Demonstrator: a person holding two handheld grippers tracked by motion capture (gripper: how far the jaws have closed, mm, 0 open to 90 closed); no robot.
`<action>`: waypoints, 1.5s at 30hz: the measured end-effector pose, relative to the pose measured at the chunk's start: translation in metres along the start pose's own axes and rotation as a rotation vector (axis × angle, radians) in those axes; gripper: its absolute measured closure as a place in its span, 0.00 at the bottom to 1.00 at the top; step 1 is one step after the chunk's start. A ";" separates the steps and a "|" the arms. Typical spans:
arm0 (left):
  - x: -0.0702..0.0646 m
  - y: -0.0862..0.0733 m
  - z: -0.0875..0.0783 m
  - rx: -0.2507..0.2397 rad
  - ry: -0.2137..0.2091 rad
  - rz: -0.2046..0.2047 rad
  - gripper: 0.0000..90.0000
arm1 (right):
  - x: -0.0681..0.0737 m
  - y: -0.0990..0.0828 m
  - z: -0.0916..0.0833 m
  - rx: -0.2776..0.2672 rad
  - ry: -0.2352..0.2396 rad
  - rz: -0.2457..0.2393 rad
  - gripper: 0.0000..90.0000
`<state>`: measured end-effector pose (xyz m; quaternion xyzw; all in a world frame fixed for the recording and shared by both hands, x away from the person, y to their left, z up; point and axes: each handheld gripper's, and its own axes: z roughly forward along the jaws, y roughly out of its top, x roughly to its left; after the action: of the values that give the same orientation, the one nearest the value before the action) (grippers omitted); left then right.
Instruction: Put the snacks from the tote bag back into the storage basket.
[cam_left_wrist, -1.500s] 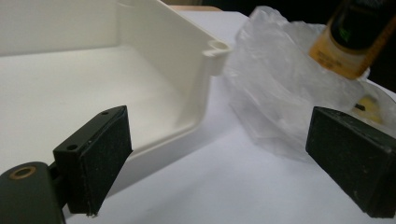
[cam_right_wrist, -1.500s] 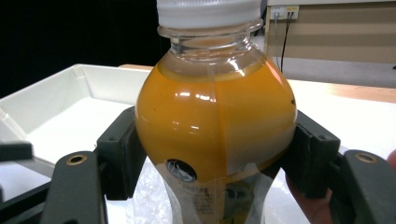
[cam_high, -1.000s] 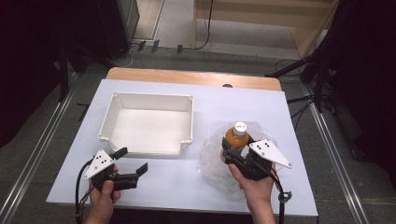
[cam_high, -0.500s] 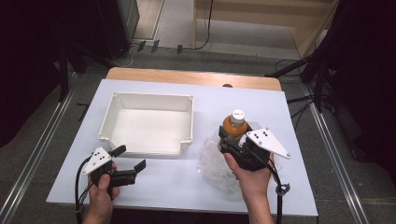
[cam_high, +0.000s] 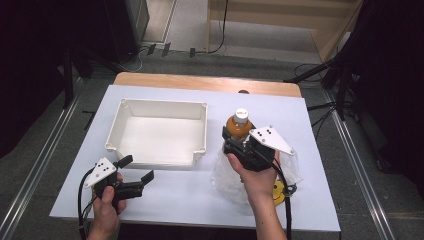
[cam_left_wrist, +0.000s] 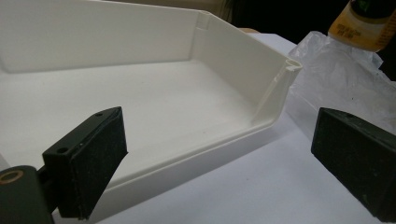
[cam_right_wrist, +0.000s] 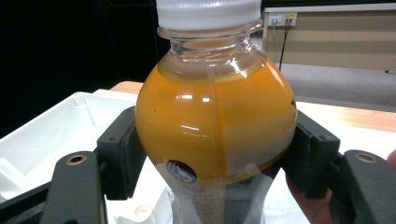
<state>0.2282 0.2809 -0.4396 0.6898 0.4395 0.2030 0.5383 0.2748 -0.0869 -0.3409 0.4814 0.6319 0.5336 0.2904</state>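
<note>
White surface (cam_high: 170, 200) holds a big tray (cam_high: 202, 131), with a crinkly bag (cam_high: 227, 175) beside it. The right tool (cam_high: 236, 138) pinches a bottle (cam_high: 238, 126) of orange drink, up in the air over the bag, near the tray's corner. The bottle is round and smooth, so it could slip out or bump the tray wall. Since a second ago, it has gone higher and closer to the tray. The left tool (cam_high: 136, 168) sits spread wide, holding nothing.

Orange juice bottle (cam_high: 239, 126) upright, white-capped, beside bin.
</note>
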 end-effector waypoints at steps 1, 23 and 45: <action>0.000 0.000 0.000 0.000 0.000 0.000 0.04 | 0.000 0.000 0.000 0.000 0.000 0.000 0.35; -0.005 0.000 0.001 0.000 -0.019 0.006 0.04 | 0.020 0.004 0.038 0.006 0.031 0.003 0.35; -0.005 0.001 0.001 -0.008 -0.025 0.007 0.04 | 0.036 0.011 0.068 -0.002 0.057 0.023 0.35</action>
<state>0.2264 0.2760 -0.4376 0.6917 0.4293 0.1979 0.5460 0.3248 -0.0278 -0.3428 0.4728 0.6340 0.5510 0.2664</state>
